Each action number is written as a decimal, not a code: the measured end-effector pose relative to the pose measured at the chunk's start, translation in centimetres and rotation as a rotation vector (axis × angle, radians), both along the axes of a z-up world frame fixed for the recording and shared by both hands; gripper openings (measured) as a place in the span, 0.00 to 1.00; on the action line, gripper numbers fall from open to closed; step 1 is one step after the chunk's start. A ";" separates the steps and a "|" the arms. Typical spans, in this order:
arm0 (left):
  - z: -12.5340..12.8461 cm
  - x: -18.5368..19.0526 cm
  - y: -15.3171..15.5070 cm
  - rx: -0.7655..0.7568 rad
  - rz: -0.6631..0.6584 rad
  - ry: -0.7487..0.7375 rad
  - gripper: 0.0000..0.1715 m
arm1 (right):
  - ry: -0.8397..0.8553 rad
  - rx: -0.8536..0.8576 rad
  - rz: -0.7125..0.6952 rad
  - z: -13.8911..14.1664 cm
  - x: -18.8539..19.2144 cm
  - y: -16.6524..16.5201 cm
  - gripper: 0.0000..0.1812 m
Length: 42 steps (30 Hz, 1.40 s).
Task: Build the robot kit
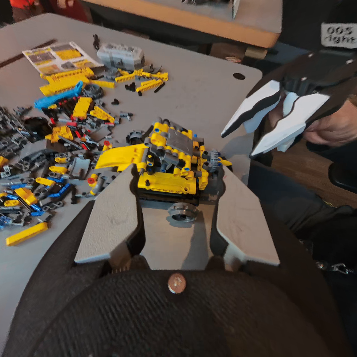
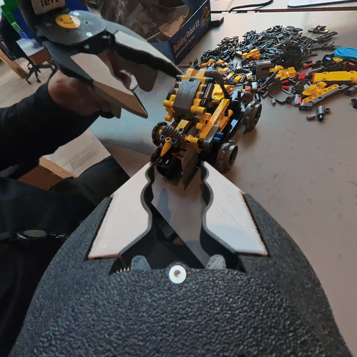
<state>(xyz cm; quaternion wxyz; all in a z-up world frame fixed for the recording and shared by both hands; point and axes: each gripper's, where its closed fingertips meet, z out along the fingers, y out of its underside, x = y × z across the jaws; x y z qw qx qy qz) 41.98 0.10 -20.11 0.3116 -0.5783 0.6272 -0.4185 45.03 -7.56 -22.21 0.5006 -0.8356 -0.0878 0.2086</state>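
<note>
The left hand-held gripper (image 1: 176, 173) hangs over the near edge of the tabletop (image 1: 197, 96) with its jaws spread wide apart, one finger on each side of a half-built yellow and grey brick vehicle (image 1: 172, 164). Whether the fingertips touch the model cannot be told; in the right wrist view this gripper (image 2: 162, 94) sits above and beside it, gripping nothing. A loose grey wheel hub (image 1: 182, 211) lies on the tabletop between its fingers, just in front of the vehicle.

The right hand-held gripper (image 2: 176, 166) is also parted and empty, pointing at the vehicle's (image 2: 201, 119) end that carries a dark bevel gear (image 2: 172, 135) and a black wheel (image 2: 169, 168), its tips close to that wheel. From the left wrist view it (image 1: 236, 144) hovers off the tabletop's right edge, held by a hand (image 1: 332, 127).

Beyond the vehicle, a pile of loose yellow, black, grey and blue bricks (image 1: 63, 139) spreads towards the far left side. A grey battery box (image 1: 120, 56) and an instruction leaflet (image 1: 59, 56) lie near the far edge, and a dark blue kit box (image 2: 185, 32) stands farther back.
</note>
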 end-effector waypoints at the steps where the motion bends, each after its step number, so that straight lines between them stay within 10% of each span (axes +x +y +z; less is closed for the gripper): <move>1: 0.6 -0.2 0.3 0.004 -0.026 -0.004 0.49 | -0.001 0.001 0.010 0.0 -0.3 -0.2 0.28; 15: -4.5 0.0 0.3 0.005 -0.137 0.131 0.47 | -0.081 -0.046 0.034 -1.9 -2.2 1.2 0.32; 31: -2.6 -3.1 -1.7 0.045 0.066 0.045 0.43 | -0.136 -0.042 0.202 -1.4 0.2 -0.6 0.20; 42: -3.7 -1.0 -6.1 0.211 -0.027 0.100 0.28 | 0.071 -0.014 0.281 0.0 3.3 1.3 0.18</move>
